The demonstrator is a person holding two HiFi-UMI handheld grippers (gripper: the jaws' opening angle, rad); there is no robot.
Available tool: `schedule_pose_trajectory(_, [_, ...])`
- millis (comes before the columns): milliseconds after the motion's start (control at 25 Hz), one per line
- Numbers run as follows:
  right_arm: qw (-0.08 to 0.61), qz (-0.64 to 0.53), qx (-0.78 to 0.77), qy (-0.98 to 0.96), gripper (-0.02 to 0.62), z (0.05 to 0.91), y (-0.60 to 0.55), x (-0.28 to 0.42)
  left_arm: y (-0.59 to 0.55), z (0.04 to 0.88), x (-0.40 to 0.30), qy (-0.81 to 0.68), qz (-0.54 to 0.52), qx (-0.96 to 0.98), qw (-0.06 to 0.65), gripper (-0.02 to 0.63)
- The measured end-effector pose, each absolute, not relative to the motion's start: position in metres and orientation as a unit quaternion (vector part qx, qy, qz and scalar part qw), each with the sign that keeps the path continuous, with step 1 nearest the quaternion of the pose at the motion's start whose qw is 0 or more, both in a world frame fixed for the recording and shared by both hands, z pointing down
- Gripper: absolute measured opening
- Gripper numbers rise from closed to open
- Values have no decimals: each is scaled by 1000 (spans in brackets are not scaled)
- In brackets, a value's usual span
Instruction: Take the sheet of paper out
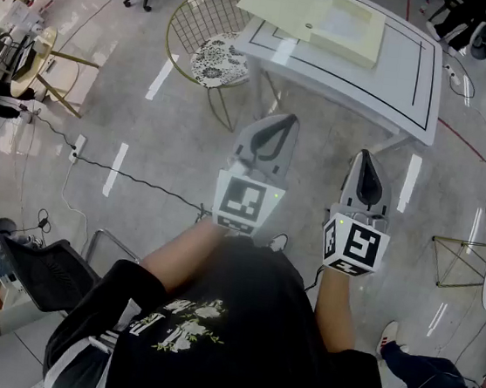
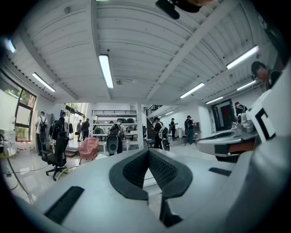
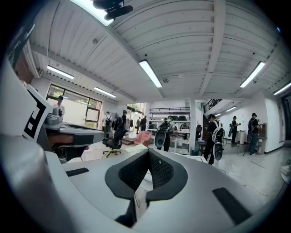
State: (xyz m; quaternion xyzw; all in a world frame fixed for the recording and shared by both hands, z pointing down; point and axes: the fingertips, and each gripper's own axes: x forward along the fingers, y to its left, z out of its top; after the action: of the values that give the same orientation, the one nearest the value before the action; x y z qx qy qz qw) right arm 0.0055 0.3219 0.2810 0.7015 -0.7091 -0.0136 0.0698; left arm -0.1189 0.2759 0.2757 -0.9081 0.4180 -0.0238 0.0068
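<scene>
Room: open workshop floor, glossy grey concrete, strip lights overhead, people and shelving at the far end. A white desk [image 1: 397, 85] with a black outlined rectangle stands ahead of the person; a gold wire chair [image 1: 211, 40] sits just beside the desk's left corner.

Task item: a pale yellow folder [image 1: 284, 5] lies flat on the far part of the desk. On its right half is a lighter sheet of paper [image 1: 345, 21]. Cannot tell whether the sheet is tucked under a flap or lies loose on top.

Tools: left tool [image 1: 287, 121] and right tool [image 1: 363, 157] are both held level, pointing toward the desk and well short of it. In the gripper views the left tool [image 2: 148, 152] has its jaws pressed together with nothing between them; the right tool [image 3: 148, 152] is the same, pads meeting at the tip, empty.

Handling estimate: the sheet should be very light, limp, thin and easy to crease or tear. Lying flat, it offers no edge to pinch from above. Best hold is probably a free edge or corner nearest the desk's front, taken with a shallow pinch. The other tool would likely need to pin the folder to the desk so it does not slide along. Both tools must open first.
</scene>
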Motion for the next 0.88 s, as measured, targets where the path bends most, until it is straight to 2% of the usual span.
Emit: schedule_pose_trajectory(880, [57,-25,703,-708,-6,278,323,5,277,276,-119,423,-24,-906,9,-8])
